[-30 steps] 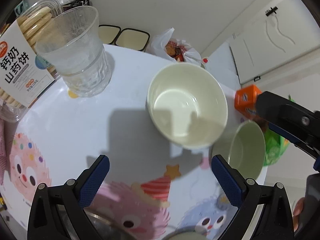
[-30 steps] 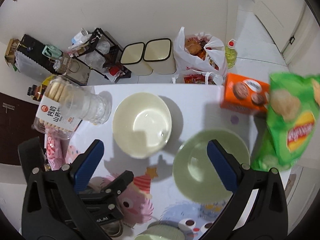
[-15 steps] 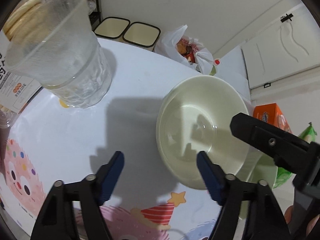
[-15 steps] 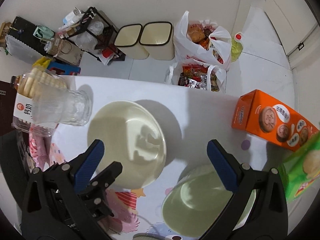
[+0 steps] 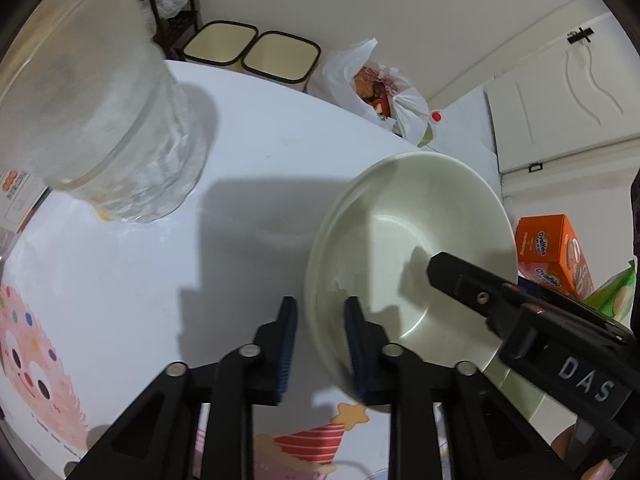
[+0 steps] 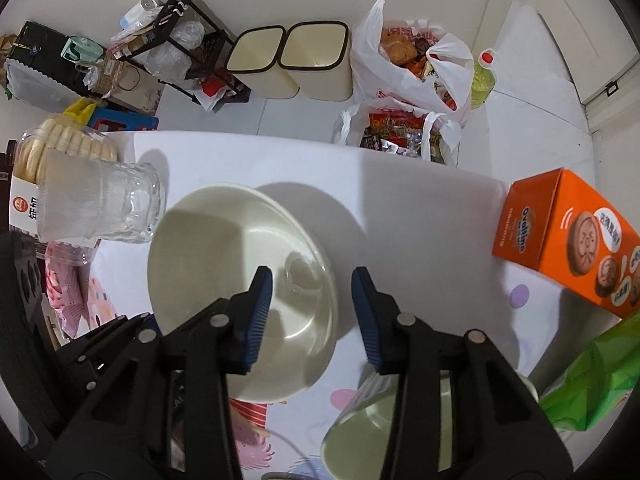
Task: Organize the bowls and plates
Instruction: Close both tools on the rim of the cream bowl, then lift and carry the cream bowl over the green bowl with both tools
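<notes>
The cream bowl sits on the desk, just right of the glass jar. The left gripper has its fingers closing on the bowl's near-left rim. The right gripper straddles the right rim, fingers narrowing, not yet pressing.

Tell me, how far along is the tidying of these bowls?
Nothing looks stacked yet. In hand: the left gripper and right gripper straddle opposite rims of the cream bowl, and their jaws have just been closing; the left looks nearly pinched, the right has slack. Left: the green bowl sits apart on the table.
</notes>
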`<move>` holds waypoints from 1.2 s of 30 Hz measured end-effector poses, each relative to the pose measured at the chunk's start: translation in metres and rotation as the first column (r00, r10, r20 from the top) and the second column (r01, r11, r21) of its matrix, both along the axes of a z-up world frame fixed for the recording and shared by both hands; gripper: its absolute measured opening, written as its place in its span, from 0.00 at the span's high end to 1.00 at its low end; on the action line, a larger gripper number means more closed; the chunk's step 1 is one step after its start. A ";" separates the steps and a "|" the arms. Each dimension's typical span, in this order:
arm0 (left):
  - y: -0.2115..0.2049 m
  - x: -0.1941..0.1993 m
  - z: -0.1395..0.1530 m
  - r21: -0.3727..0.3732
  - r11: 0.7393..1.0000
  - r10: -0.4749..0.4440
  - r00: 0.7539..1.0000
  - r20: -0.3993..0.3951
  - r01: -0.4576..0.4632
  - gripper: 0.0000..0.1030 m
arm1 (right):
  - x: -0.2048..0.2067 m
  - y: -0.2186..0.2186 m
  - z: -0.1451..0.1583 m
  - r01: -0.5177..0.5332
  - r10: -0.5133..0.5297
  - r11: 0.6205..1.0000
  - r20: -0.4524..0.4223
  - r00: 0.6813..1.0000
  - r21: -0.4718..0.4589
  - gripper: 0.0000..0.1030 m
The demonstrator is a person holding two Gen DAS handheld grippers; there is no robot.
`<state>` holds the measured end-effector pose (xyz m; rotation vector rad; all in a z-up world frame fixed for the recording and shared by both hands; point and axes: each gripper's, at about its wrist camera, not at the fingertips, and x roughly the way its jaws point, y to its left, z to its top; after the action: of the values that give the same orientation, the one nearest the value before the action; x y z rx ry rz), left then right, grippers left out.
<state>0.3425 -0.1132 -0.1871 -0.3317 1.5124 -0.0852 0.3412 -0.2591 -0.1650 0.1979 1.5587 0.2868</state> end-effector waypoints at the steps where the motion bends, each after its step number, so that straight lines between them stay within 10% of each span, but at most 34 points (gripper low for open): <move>1: -0.001 0.001 -0.001 -0.003 1.000 0.000 1.000 0.000 0.000 0.83 | 0.000 0.000 -0.001 0.002 -0.002 1.000 -0.005 1.000 -0.006 0.57; 20: 0.006 0.000 0.002 -0.001 1.000 0.007 1.000 0.020 -0.007 0.86 | 0.000 -0.002 0.001 0.054 -0.054 0.999 -0.001 0.999 -0.003 0.75; 24: 0.008 -0.001 0.004 0.004 1.000 0.009 1.000 0.024 -0.009 0.87 | -0.003 -0.004 0.000 0.050 -0.049 0.998 0.004 0.999 -0.038 0.92; 36: 0.009 -0.005 0.013 0.022 1.000 -0.009 0.999 0.046 0.008 0.92 | -0.012 0.004 0.011 0.023 -0.018 0.997 0.060 0.998 -0.077 0.93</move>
<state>0.3376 -0.1043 -0.1736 -0.3040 1.4677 -0.0825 0.3288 -0.2552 -0.1540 0.1432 1.5054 0.2138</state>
